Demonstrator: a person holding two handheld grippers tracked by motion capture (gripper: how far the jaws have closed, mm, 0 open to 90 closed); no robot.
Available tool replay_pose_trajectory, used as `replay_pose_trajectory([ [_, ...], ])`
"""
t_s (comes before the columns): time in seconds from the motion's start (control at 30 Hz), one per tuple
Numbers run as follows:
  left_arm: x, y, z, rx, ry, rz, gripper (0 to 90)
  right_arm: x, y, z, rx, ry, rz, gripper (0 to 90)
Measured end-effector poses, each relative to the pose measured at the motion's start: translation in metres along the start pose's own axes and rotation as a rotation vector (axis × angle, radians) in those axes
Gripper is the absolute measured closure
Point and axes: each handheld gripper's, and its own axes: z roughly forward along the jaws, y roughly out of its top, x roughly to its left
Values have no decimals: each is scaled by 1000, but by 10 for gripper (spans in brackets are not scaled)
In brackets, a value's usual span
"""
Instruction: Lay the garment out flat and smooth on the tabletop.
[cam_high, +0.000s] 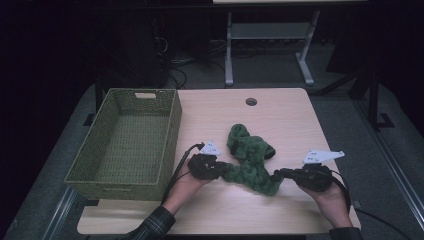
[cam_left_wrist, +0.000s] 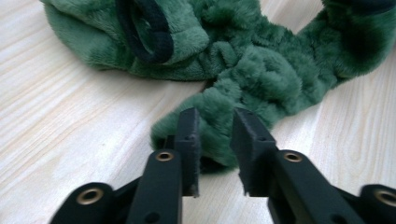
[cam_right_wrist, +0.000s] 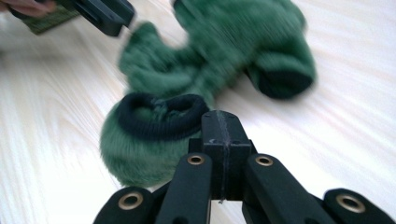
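the green fuzzy garment (cam_high: 249, 161) lies crumpled on the table (cam_high: 285, 115), its long axis running roughly from the left claw (cam_high: 218, 169) across to the right claw (cam_high: 278, 174), with a second lobe bending away toward the far side. the left claw (cam_left_wrist: 215, 140) stands narrowly parted, a fold of the garment (cam_left_wrist: 243, 70) between its jaws. the right claw (cam_right_wrist: 219, 126) has its jaws pressed together, just beside a dark-trimmed cuff (cam_right_wrist: 161, 116) that opens toward it; whether it pinches any cloth cannot be told. a woven basket (cam_high: 170, 135) sits beyond the left claw's outer side.
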Motion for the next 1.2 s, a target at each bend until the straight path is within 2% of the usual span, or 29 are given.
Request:
replay_pose_trajectory([
  [0.1,1,0,6,23,9,5,783,-7,-12,-7,2,-25,33,900],
  [0.17,2,-1,7,32,-2,-1,808,-8,-16,-14,-4,-39,49,900],
  [0.27,0,0,6,41,-8,9,837,-6,-16,-23,-29,-43,43,883],
  [0.33,-3,0,7,34,-6,13,842,0,-15,-26,-41,-27,33,883],
  [0.4,-4,1,10,45,0,23,860,7,-17,-22,-26,-19,20,898],
  [0.53,-5,-1,21,92,22,52,884,17,-27,-7,55,-2,26,900],
  [0.67,-4,-2,28,115,28,57,897,20,-34,3,141,-35,13,900],
  [0.73,-3,-3,28,125,18,52,898,19,-36,5,147,-35,18,900],
  [0.87,-5,-4,25,163,1,52,898,17,-34,8,160,-80,-23,900],
  [0.93,-5,-6,22,176,-13,56,898,14,-32,10,160,-99,-29,900],
  [1.07,-7,-15,15,169,-37,27,899,6,-30,12,156,-99,-17,900],
  [1.17,-10,-21,8,182,-49,31,899,3,-28,14,154,-100,-21,900],
  [1.2,-13,-24,6,176,-53,15,899,3,-28,14,155,-100,-21,900],
])
